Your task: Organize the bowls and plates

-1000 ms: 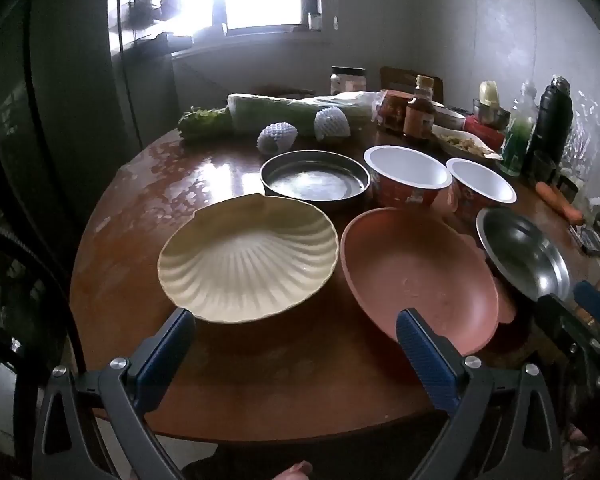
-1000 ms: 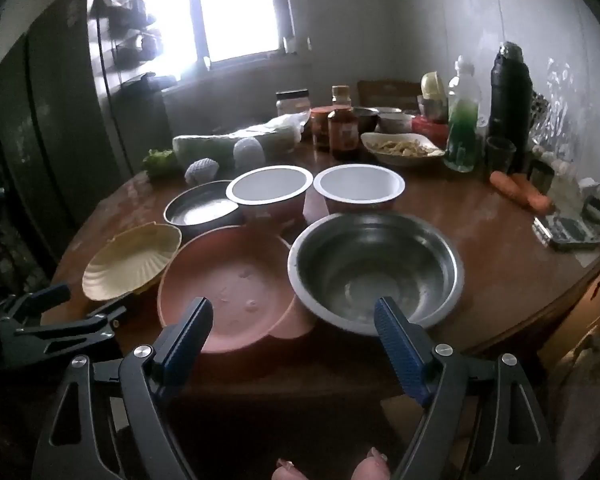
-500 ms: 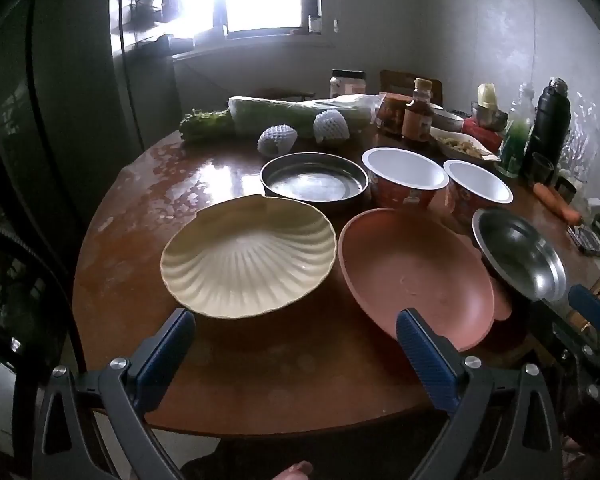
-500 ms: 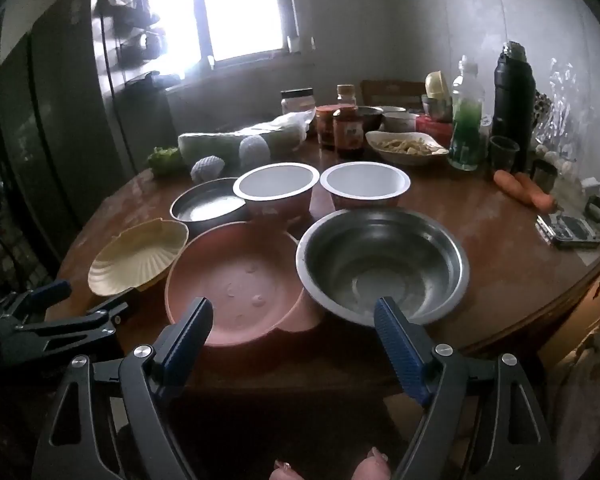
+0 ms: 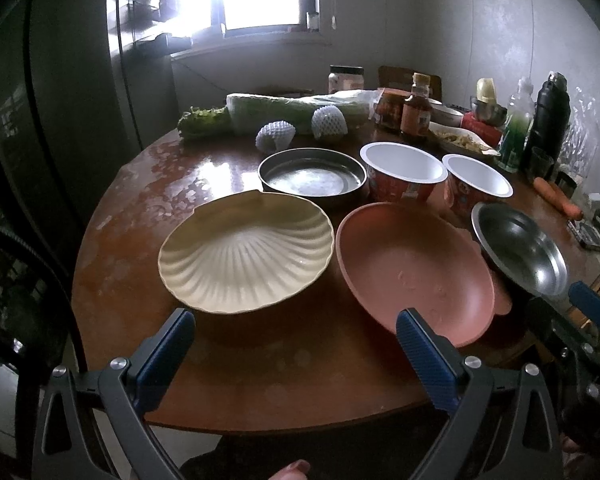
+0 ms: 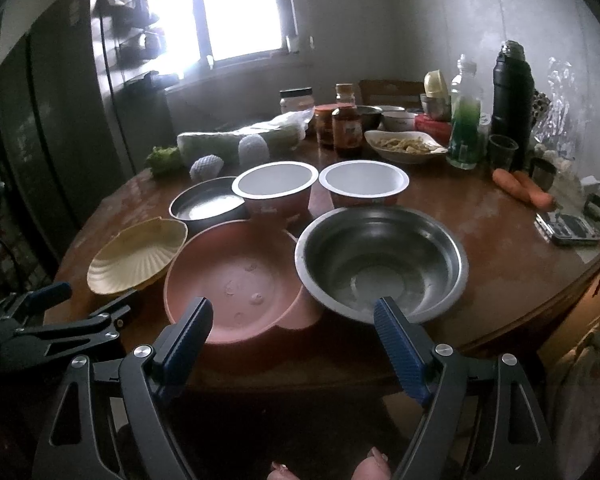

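A cream shell-shaped plate (image 5: pixel 246 254) lies at the table's front left, also in the right wrist view (image 6: pixel 138 256). A pink plate (image 5: pixel 414 268) (image 6: pixel 236 280) lies beside it. A large steel bowl (image 6: pixel 382 262) (image 5: pixel 520 254) sits to its right. Behind stand a round steel tray (image 5: pixel 312 176) (image 6: pixel 206 204) and two white-lined red paper bowls (image 5: pixel 402 172) (image 6: pixel 276 188), (image 5: pixel 478 182) (image 6: pixel 364 184). My left gripper (image 5: pixel 296 338) is open and empty just before the shell plate. My right gripper (image 6: pixel 290 328) is open and empty before the pink plate and steel bowl.
At the back of the round wooden table (image 5: pixel 148 208) are a wrapped cabbage (image 5: pixel 296 106), foam-netted fruits (image 5: pixel 276 138), sauce jars (image 6: pixel 346 126), a food dish (image 6: pixel 406 146), a green bottle (image 6: pixel 466 136), a black flask (image 6: pixel 514 92) and carrots (image 6: pixel 522 186). A small device (image 6: pixel 572 232) lies far right.
Both grippers have drawn back slightly from the table, so the dishes look a little farther away. No dish has moved and both grippers stay open.
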The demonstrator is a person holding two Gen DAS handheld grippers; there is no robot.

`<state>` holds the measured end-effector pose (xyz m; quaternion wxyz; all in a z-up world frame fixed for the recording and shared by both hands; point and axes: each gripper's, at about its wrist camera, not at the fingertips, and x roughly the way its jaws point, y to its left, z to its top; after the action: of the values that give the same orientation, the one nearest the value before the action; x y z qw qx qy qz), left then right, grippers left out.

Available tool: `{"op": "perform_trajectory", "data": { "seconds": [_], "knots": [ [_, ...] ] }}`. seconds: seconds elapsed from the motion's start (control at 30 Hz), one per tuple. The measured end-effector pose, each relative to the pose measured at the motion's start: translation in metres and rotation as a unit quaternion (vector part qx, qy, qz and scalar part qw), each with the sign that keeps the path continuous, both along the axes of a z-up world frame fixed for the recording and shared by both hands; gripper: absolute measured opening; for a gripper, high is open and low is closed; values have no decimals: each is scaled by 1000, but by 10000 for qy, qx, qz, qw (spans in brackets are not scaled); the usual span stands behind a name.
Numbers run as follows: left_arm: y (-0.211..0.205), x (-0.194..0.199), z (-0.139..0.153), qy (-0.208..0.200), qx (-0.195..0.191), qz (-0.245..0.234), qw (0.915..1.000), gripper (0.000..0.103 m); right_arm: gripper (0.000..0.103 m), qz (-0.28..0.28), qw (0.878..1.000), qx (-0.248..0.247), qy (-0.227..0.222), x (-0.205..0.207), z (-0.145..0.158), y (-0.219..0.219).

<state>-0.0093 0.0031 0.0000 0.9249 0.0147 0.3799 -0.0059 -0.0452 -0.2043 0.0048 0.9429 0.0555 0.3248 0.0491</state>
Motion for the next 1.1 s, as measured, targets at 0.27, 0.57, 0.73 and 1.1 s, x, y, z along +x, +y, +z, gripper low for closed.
{"op": "perform_trajectory", "data": {
  "seconds": [0.27, 0.57, 0.73, 1.1],
  "knots": [
    [0, -1, -1, -29, 7, 5, 10000, 101, 84, 13, 10000, -14, -4, 1, 0, 0],
    [0, -3, -2, -26, 10, -12, 10000, 101, 84, -46, 10000, -24, 2, 0, -1, 1],
    [-1, -4, -2, -19, 10, -28, 10000, 101, 84, -39, 10000, -32, 8, 0, 0, 0],
    [-1, -7, -1, -38, -5, -77, 10000, 101, 84, -50, 10000, -59, 13, 0, 1, -2]
  ]
}}
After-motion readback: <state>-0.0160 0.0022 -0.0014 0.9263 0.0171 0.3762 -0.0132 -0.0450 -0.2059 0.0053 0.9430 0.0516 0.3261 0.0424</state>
